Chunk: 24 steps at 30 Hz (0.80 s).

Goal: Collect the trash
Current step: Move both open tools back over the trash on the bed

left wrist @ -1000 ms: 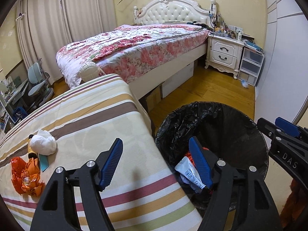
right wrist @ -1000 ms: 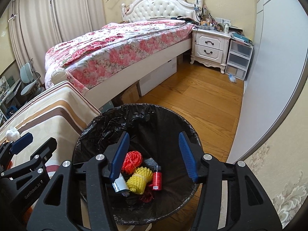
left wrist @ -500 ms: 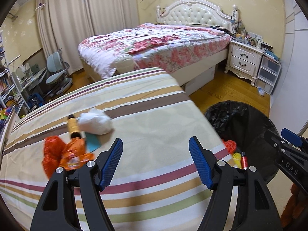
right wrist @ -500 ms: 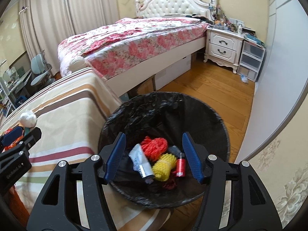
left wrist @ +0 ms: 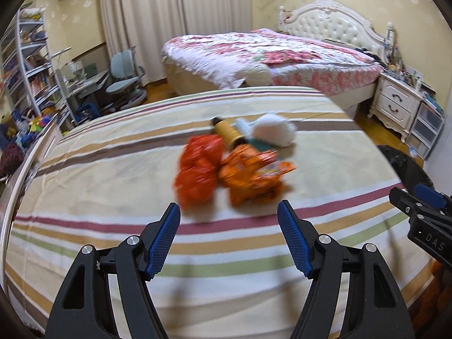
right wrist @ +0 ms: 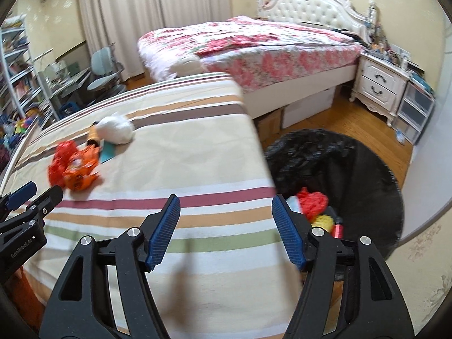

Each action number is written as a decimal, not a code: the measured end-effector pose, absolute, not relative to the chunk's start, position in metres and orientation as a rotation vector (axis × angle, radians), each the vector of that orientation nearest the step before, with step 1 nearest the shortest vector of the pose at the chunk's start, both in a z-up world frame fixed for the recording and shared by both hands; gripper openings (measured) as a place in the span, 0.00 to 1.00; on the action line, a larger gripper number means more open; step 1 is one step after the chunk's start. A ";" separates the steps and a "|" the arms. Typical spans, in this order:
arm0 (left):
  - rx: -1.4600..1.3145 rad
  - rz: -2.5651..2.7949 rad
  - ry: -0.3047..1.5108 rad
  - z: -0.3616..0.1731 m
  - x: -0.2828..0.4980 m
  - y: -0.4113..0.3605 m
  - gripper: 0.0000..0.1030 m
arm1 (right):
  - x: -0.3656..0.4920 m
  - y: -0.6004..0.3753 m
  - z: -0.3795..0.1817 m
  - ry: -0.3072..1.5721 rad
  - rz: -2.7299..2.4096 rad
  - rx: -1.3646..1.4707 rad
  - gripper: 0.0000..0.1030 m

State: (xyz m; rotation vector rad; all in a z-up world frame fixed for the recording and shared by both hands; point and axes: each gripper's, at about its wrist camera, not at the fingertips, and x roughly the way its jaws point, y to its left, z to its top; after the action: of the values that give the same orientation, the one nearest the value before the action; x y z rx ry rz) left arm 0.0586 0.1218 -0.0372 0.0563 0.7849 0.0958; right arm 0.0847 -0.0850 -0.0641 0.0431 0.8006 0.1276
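Reaching for the next piece of trash with both sets of fingers empty: left gripper [left wrist: 228, 236] spread wide with nothing between the blue pads, aimed down at the heap just ahead; right gripper [right wrist: 224, 230] opening further, also with nothing between its fingers, hanging over the near edge of the striped bed [right wrist: 183, 169] beside the bin. Best taken one item per hand. Nearest the left fingers, and likely first: red crumpled wrapper [left wrist: 197, 169] and orange snack bag [left wrist: 254, 175], touching each other; both look light and crinkly, so should be pinched across a bunched fold rather than a flat face, low enough to catch foil but not the sheet underneath. Behind those, yellow bottle [left wrist: 227, 132] lying on its side, probably prone to rolling, so better closed across its body square-on. Beside it, white tissue wad [left wrist: 272, 131] and a teal card [right wrist: 108, 151] partly tucked under the pile; flat card likely hardest, perhaps slid to a free edge first. Motion blur hides finer detail of the heap. Off the bed's right side, on the wooden floor: black-lined bin [right wrist: 367, 169], already holding red netting, a yellow piece and a small red bottle; release wants to be well over its mouth, not the rim.
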 end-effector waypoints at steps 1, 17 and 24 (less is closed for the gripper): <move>0.054 0.113 0.790 -0.039 0.056 0.129 0.67 | 0.084 -0.075 -0.065 0.806 0.145 0.031 0.64; -0.012 0.272 0.849 -0.055 0.052 0.225 0.67 | 0.089 0.045 -0.072 0.861 0.319 -0.131 0.69; 0.002 0.317 0.844 -0.055 0.063 0.244 0.67 | 0.105 0.069 -0.073 0.875 0.324 -0.142 0.69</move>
State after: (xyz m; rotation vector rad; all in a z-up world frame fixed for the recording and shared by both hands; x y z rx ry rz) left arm 0.0626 0.2439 -0.0554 0.0021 0.8439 0.3166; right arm 0.1050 0.0689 -0.0733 -0.1417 0.8755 0.3244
